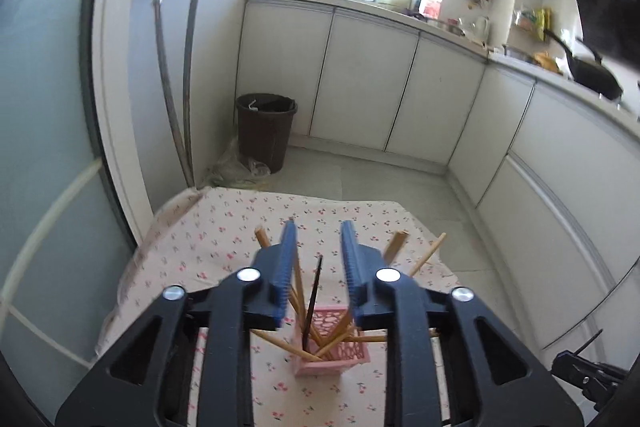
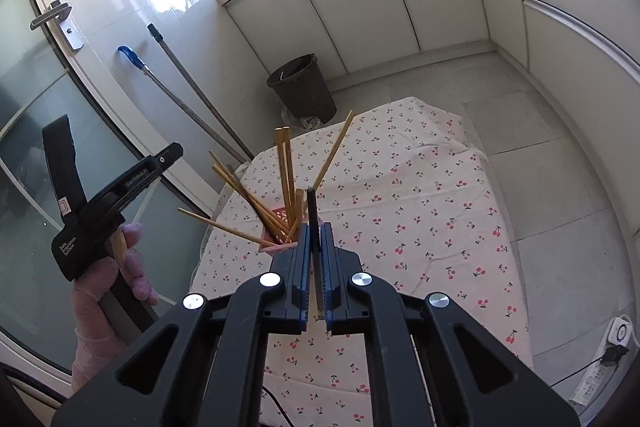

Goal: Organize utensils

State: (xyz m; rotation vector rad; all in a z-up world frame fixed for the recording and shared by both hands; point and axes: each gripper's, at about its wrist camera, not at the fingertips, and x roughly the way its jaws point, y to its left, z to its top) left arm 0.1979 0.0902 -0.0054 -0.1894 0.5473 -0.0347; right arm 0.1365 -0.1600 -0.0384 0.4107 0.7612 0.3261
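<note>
- Closest in the right wrist view, the right gripper (image 2: 316, 227) has its two blue-padded fingers pressed together on a dark chopstick (image 2: 311, 211), which runs between the pads and pokes out past the tips.
- Closest in the left wrist view, the left gripper (image 1: 318, 227) has its fingers apart, with nothing pinched between the pads.
- Through that gap, lower down, stands a pink holder (image 1: 334, 355) with cut-out walls, on the cloth.
- Several wooden chopsticks (image 1: 338, 337) lean outward from the holder in different directions; one dark stick stands nearly upright among them.
- In the right wrist view the same holder sits just beyond the right fingertips, mostly hidden behind them, with the wooden sticks fanning up and to the left.
- At the left edge of the right wrist view, a gloved hand (image 2: 120, 267) grips the handle of the other black gripper tool, held apart from the table.
- The holder rests on a table (image 2: 420, 207) covered by a pale cloth printed with small red cherries.
- Beyond the table is a tiled floor, with a white power strip (image 2: 596, 379) lying at the right.
- Farther back, a dark brown bin (image 1: 266, 131) stands by the cabinets, with a crumpled plastic bag beside it.
- Two long-handled tools (image 1: 176, 67) lean against the wall near a frosted glass door.
- Farthest away, white cabinets (image 1: 368, 87) run under a cluttered counter and a bright window.
</note>
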